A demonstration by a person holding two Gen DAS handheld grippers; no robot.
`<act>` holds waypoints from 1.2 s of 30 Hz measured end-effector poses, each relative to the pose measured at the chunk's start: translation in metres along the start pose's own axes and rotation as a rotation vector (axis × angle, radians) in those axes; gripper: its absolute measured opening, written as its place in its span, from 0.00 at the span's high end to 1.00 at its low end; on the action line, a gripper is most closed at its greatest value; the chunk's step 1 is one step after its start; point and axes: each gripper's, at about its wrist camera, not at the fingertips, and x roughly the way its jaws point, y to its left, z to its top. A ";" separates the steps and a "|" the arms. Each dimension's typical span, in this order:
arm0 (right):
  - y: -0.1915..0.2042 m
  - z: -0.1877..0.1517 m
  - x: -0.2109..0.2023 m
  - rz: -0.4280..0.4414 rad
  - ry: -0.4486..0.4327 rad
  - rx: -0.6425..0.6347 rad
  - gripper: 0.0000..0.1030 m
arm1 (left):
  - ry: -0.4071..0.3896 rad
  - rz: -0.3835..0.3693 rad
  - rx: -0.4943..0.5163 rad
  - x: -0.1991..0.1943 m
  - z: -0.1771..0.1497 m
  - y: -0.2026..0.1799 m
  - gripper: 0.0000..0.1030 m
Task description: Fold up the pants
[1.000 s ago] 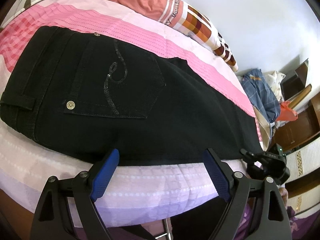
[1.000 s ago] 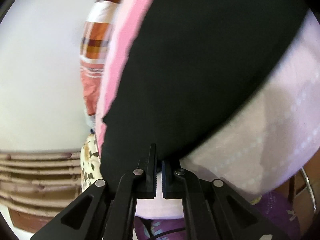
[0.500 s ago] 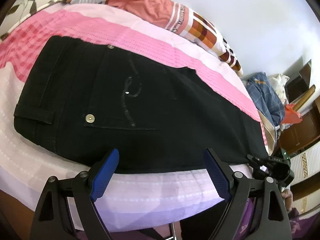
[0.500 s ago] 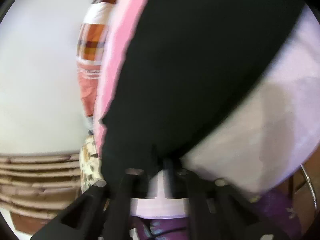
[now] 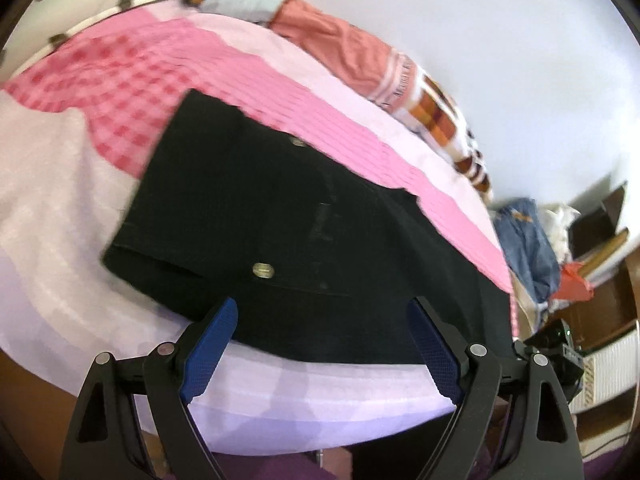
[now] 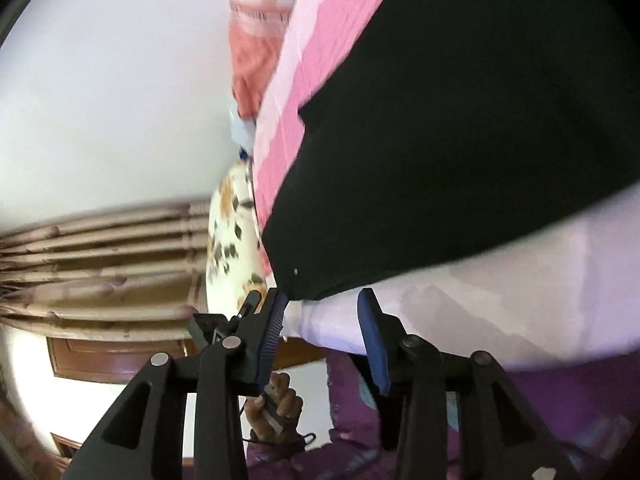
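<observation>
So we've got the black pants lying flat along the near edge of the bed. Left gripper hangs wide apart, holding nothing. Right gripper is opening, nothing between its jaws. Looks like heavyish, limp denim, so we'd grab the thick waistband or hem.

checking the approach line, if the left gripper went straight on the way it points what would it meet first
Most likely the black pants: the left gripper stands open and empty just short of their near edge on the pink bedcover, though depth is unclear.
</observation>
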 end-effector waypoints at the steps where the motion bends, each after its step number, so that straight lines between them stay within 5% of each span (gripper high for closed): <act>1: 0.001 0.002 0.018 -0.003 0.041 0.005 0.63 | -0.004 0.008 -0.005 -0.003 0.001 0.004 0.16; 5: -0.008 0.002 0.061 -0.048 0.132 0.055 0.63 | -0.061 0.026 -0.028 -0.027 0.008 0.019 0.16; 9: -0.011 0.010 0.062 -0.050 0.091 0.071 0.63 | -0.122 0.050 -0.040 -0.055 0.013 0.035 0.16; 13: -0.013 0.014 0.070 -0.083 0.082 0.105 0.63 | -0.101 0.088 -0.043 -0.063 0.012 0.053 0.16; 18: -0.014 0.011 0.077 -0.081 0.072 0.126 0.65 | -0.067 0.062 -0.117 -0.054 0.005 0.071 0.15; 20: -0.019 0.013 0.077 -0.090 0.054 0.141 0.88 | -0.051 0.045 -0.126 -0.047 0.005 0.070 0.15; 21: -0.021 0.013 0.080 -0.106 0.052 0.139 0.91 | -0.039 0.043 -0.117 -0.042 0.006 0.069 0.15; 29: -0.005 0.012 0.078 -0.061 0.016 0.054 0.93 | -0.019 0.071 0.002 -0.013 0.013 0.046 0.16; 36: -0.033 0.007 0.092 -0.135 0.080 0.114 0.96 | -0.049 0.081 -0.048 -0.016 0.021 0.061 0.16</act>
